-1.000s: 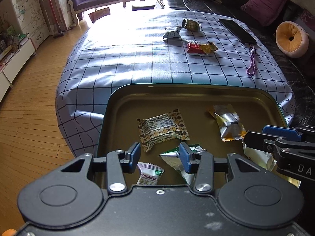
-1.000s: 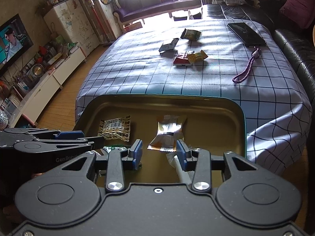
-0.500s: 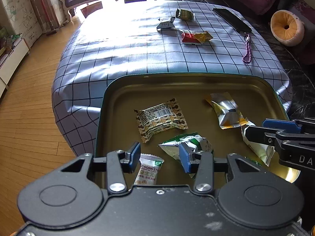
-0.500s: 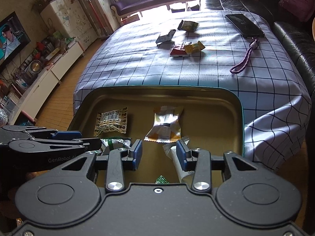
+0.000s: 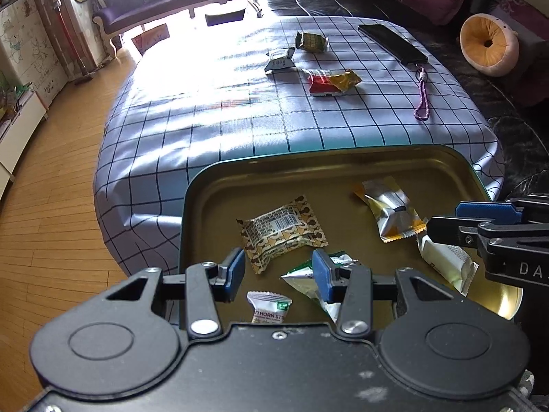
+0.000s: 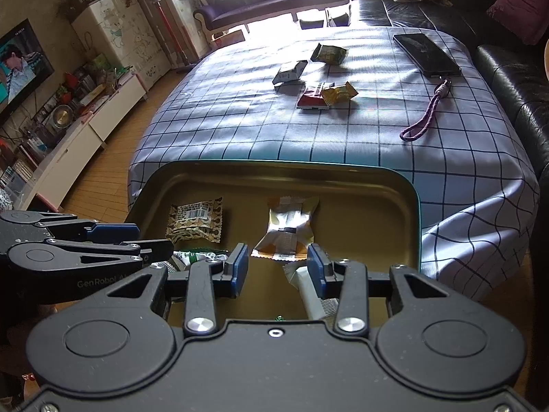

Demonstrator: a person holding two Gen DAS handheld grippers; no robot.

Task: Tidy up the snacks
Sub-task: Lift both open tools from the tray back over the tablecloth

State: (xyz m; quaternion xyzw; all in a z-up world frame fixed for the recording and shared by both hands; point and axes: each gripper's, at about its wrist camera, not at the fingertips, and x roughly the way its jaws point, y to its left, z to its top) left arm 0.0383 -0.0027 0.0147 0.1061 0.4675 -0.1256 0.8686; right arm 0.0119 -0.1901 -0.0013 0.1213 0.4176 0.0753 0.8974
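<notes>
A gold tray with a teal rim (image 5: 308, 158) (image 6: 281, 164) lies in front of the checked table. It holds several snacks: a brown patterned packet (image 5: 281, 231) (image 6: 195, 219), a silver-orange packet (image 5: 391, 211) (image 6: 288, 230), a green-white packet (image 5: 302, 274), a white hawthorn packet (image 5: 269, 307) and a pale bar (image 5: 446, 262) (image 6: 312, 292). My left gripper (image 5: 278, 274) hovers open over the tray's near left part, with nothing between its pads. Over the near right part my right gripper (image 6: 277, 269) also stands open and holds nothing. Each gripper shows at the edge of the other's view.
Farther off on the checked tablecloth (image 5: 212, 110) lie a green packet (image 5: 310, 41), a grey-white packet (image 5: 280, 61), and a red packet (image 5: 322, 84) touching a yellow one (image 5: 346, 79). A black phone (image 5: 391, 43) with a purple strap (image 5: 422, 99) lies at the right. A dark sofa borders the table's right side.
The left wrist view has rolled a little, so the tray now looks tilted. Both grippers keep the same opening, and the right one has not moved.
</notes>
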